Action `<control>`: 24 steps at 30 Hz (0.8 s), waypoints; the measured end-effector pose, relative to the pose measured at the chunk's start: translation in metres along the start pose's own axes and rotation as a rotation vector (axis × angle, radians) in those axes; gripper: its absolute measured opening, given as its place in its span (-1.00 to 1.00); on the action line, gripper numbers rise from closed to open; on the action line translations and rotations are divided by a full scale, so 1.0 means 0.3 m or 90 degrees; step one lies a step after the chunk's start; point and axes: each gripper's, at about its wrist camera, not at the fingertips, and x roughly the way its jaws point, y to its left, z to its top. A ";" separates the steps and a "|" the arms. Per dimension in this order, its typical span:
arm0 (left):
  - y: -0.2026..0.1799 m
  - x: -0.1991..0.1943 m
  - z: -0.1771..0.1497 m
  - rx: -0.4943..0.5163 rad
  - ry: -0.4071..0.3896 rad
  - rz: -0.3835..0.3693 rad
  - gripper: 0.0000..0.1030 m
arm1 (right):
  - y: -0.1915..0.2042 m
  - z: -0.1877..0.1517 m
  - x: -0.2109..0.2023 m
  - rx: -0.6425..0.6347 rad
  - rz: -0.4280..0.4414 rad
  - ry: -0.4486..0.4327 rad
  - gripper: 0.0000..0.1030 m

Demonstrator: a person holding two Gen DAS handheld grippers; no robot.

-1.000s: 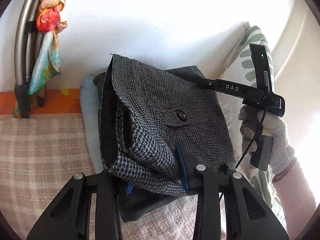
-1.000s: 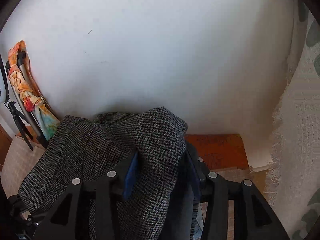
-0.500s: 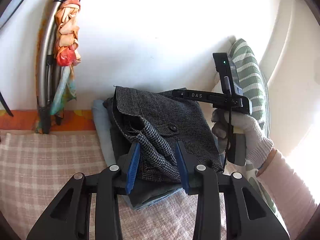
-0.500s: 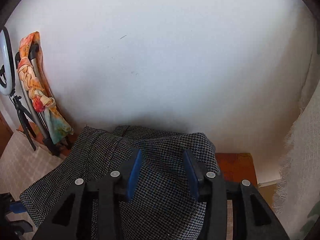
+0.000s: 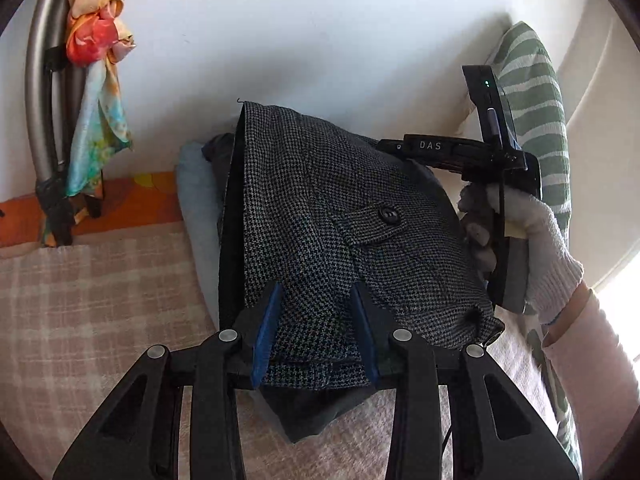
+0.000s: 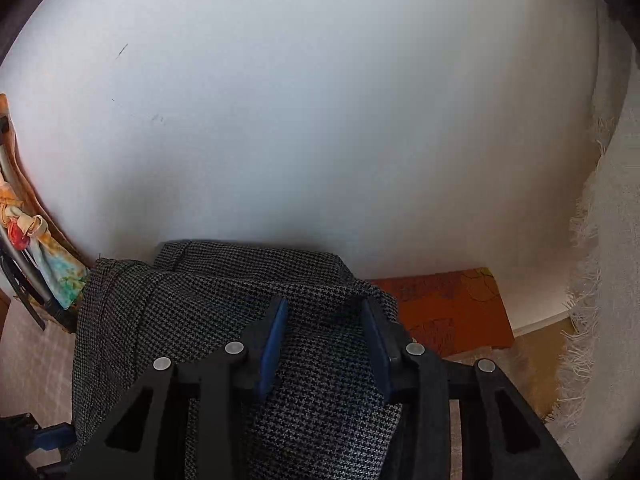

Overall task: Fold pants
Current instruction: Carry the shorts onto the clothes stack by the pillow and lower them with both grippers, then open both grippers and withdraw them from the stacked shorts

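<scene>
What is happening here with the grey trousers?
A person holds tongs in each hand and is folding houndstooth pants on a checked blanket. The left tongs have a bunched fold of the pants between their pads. The right tongs, held in a gloved hand, are closing on the far side of the same pants, with cloth between their pads. The pants sit folded on top of other folded clothes by the wall.

The white letters "DAS" are printed on the black body of the right gripper (image 5: 442,148), seen in the left wrist view above the folded pants (image 5: 340,232). No other text, label or number can be read in either view.
</scene>
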 end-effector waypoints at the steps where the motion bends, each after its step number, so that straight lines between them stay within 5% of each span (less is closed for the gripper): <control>1: -0.005 0.000 -0.006 0.005 0.000 0.005 -0.33 | -0.007 -0.004 0.008 0.007 0.001 0.004 -0.25; 8: -0.031 -0.108 -0.018 0.010 -0.006 0.029 -0.33 | 0.021 0.006 -0.117 0.015 -0.058 -0.034 -0.18; 16: -0.087 -0.357 -0.044 0.014 -0.044 0.040 -0.33 | 0.102 -0.100 -0.428 0.015 -0.021 -0.074 0.12; 20: -0.098 -0.496 -0.087 0.018 -0.067 0.053 0.00 | 0.143 -0.198 -0.607 0.003 -0.015 -0.086 0.23; 24: -0.129 -0.621 -0.137 0.038 -0.086 0.072 0.05 | 0.220 -0.321 -0.751 0.002 -0.009 -0.107 0.38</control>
